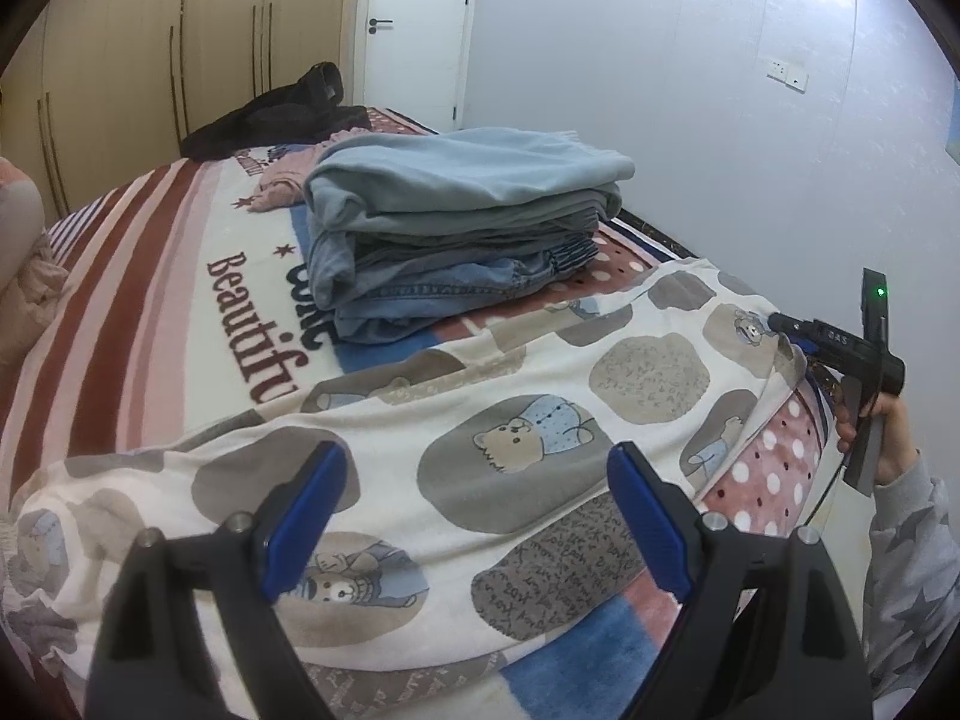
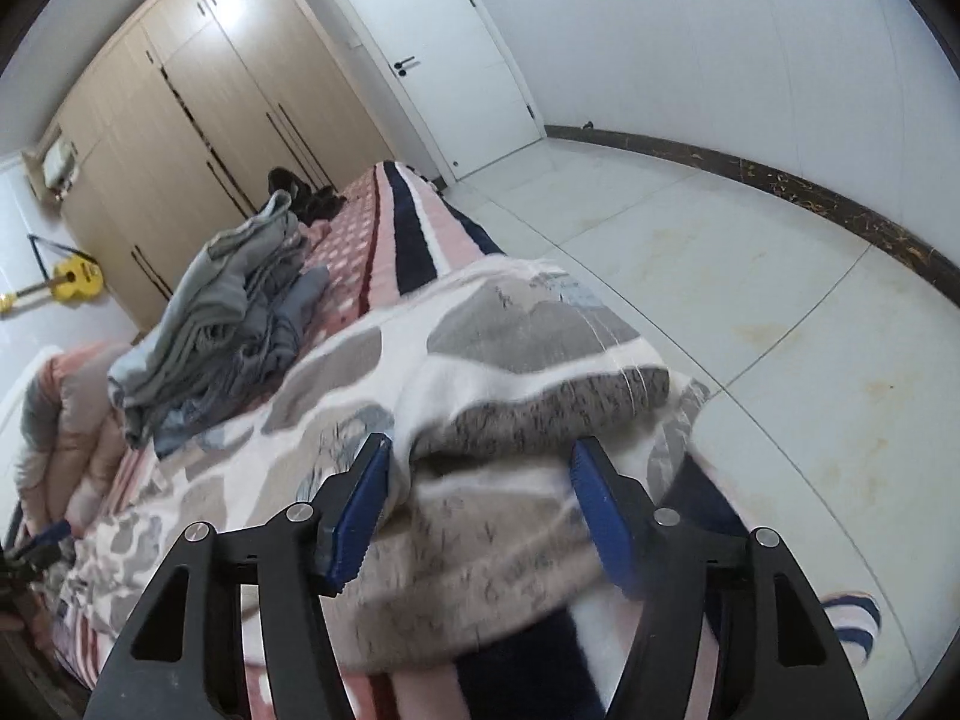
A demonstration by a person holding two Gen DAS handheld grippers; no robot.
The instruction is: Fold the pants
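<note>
White pants with grey patches and bear prints [image 1: 480,420] lie spread across the near side of the bed. My left gripper [image 1: 477,480] is open just above the cloth, holding nothing. My right gripper [image 2: 480,480] is open, its blue fingers either side of a raised end of the pants [image 2: 528,384] at the bed's edge. In the left wrist view the right gripper [image 1: 780,324] shows at the pants' far right end, held by a hand in a grey sleeve.
A stack of folded blue and denim clothes [image 1: 462,228] sits on the striped blanket [image 1: 150,276] behind the pants. A dark garment [image 1: 282,114] lies farther back. Wardrobes [image 2: 180,138], a door [image 2: 444,54] and tiled floor [image 2: 750,276] surround the bed. A yellow guitar [image 2: 72,282] stands left.
</note>
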